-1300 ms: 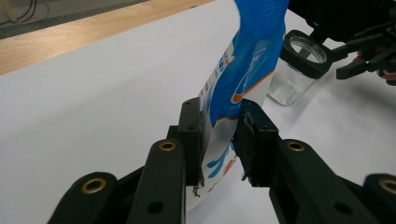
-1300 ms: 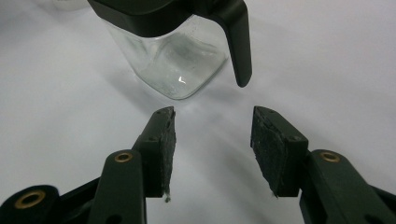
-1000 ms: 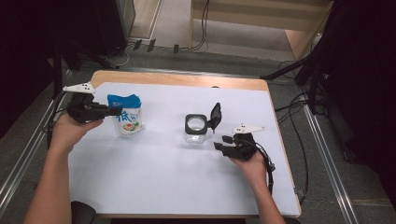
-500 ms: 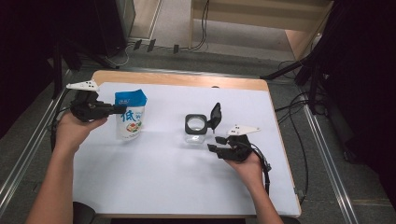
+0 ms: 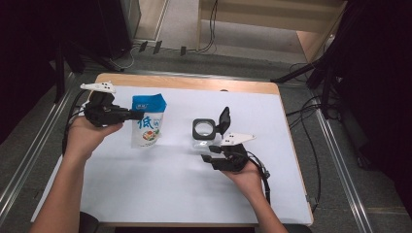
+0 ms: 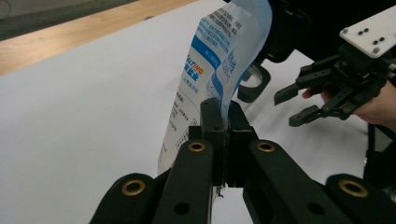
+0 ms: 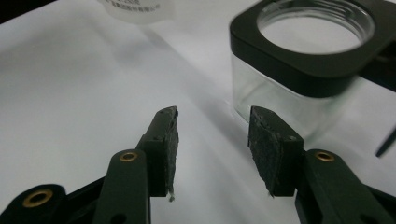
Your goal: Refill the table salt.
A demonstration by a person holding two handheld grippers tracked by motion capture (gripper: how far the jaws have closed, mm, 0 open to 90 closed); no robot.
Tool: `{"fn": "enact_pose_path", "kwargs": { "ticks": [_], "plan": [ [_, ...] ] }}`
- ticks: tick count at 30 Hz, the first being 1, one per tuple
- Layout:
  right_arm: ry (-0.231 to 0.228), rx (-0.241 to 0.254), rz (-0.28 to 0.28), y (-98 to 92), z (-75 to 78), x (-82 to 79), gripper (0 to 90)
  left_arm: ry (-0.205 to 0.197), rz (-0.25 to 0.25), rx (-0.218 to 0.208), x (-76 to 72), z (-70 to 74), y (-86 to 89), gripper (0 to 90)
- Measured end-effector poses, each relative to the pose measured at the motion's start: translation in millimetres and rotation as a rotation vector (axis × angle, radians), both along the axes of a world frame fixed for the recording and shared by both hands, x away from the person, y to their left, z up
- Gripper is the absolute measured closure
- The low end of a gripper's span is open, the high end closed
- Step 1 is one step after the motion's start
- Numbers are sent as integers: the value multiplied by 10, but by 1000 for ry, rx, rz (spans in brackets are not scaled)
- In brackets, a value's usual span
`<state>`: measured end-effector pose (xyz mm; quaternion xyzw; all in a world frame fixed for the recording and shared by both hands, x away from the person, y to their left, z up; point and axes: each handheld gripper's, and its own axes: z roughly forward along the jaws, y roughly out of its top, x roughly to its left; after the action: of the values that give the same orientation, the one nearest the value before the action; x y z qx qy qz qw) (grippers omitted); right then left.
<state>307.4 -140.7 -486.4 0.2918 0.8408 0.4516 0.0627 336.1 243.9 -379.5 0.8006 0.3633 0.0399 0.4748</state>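
Blue-and-white pouch now sits further toward frame centre than a sec ago: over the last second it has slid from the upper left of the high view a bit rightward, closer to the jar, w/ the left gripper pinching its side edge. In the left gripper view the jaws are pressed tight together on the pouch's edge, pouch rising upright above them, its bottom looks lifted or just skimming the white worktop, can't tell which. Right gripper has barely moved; it sits lower centre-right of the high view, just beside the jar's near side, jaws apart and holding nothing. Right gripper view shows the gap btwn the two pads wide, w/ the clear jar, black square collar, mouth open, up at the upper right and not yet btwn them. Hinged black lid stands flipped up behind the jar. My read: pouch is being brought over to pour into the jar, and the right gripper is prob about to steady the jar; pouch and jar still apart, so pouring not begun.
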Motion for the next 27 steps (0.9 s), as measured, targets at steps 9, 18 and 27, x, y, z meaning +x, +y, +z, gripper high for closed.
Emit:
{"fn": "enact_pose_path", "kwargs": {
  "ticks": [9, 18, 27],
  "plan": [
    [-27, 6, 54, 294, 55, -8, 551, 14, -28, -22, -14, 95, -153, 900],
    [-19, 5, 89, 620, 45, 58, 556, 30, -44, -13, -32, 244, -243, 900],
    [-22, 0, 94, 973, 23, 138, 547, 19, -62, 2, -80, 409, -304, 900]
  ]
}}
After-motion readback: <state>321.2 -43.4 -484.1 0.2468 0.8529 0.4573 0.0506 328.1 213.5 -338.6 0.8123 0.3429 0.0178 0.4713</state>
